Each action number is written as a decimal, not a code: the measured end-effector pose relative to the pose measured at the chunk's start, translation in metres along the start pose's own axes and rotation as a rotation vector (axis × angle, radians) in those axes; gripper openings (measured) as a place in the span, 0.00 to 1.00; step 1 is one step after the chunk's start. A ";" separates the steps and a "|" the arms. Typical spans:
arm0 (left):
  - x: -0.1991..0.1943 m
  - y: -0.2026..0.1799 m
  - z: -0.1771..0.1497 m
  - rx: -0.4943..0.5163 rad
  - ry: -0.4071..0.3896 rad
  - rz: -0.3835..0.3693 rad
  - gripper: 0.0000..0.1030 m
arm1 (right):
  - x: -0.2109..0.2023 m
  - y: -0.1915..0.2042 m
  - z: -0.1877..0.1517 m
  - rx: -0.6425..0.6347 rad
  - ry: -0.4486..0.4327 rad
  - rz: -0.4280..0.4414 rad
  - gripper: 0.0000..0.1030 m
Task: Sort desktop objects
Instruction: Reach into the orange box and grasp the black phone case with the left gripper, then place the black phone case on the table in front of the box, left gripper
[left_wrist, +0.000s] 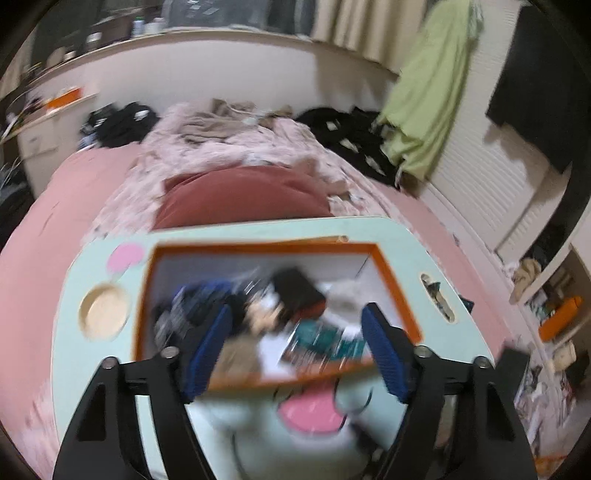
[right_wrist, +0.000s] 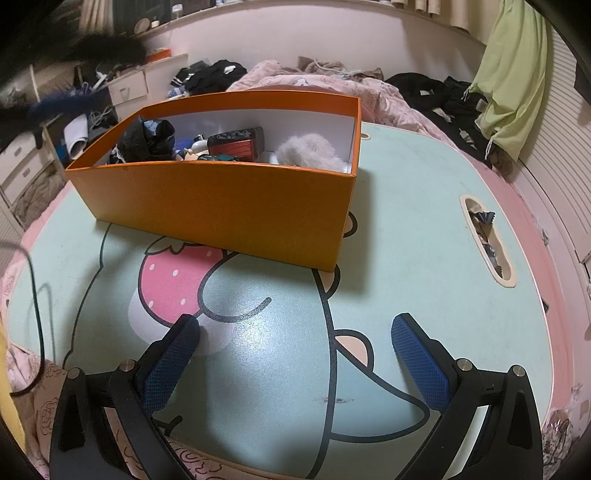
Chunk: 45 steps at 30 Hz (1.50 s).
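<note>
Hovering: left hand-held gripper (left_wrist: 295, 347) above filled orange box (left_wrist: 399, 275), empty

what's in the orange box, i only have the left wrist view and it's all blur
observer: right wrist view is sharp: a fluffy white thing lies at the orange box's right end
operator: is my other hand holding anything
observer: no, the right gripper is open over the bare printed table, nothing between its pads
operator: and the box's left end
observer: crumpled black fabric
</note>
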<state>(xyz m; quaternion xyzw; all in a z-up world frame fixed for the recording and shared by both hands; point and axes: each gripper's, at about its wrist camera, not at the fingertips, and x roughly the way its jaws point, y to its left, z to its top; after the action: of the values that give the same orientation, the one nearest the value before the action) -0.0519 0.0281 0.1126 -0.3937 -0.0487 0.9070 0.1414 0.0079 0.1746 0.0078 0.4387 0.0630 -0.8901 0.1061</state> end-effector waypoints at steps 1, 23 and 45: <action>0.016 -0.007 0.012 0.017 0.039 0.012 0.64 | 0.000 0.000 0.000 -0.001 0.000 0.001 1.00; 0.052 -0.005 0.027 -0.032 0.134 -0.129 0.40 | -0.003 0.004 0.003 -0.002 -0.005 0.001 1.00; 0.019 0.021 -0.086 -0.084 0.064 0.004 0.68 | -0.006 0.003 0.003 -0.003 -0.008 0.002 1.00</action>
<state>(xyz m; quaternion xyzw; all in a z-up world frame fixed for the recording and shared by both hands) -0.0059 0.0116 0.0357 -0.4282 -0.0815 0.8913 0.1247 0.0098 0.1713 0.0145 0.4349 0.0633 -0.8918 0.1077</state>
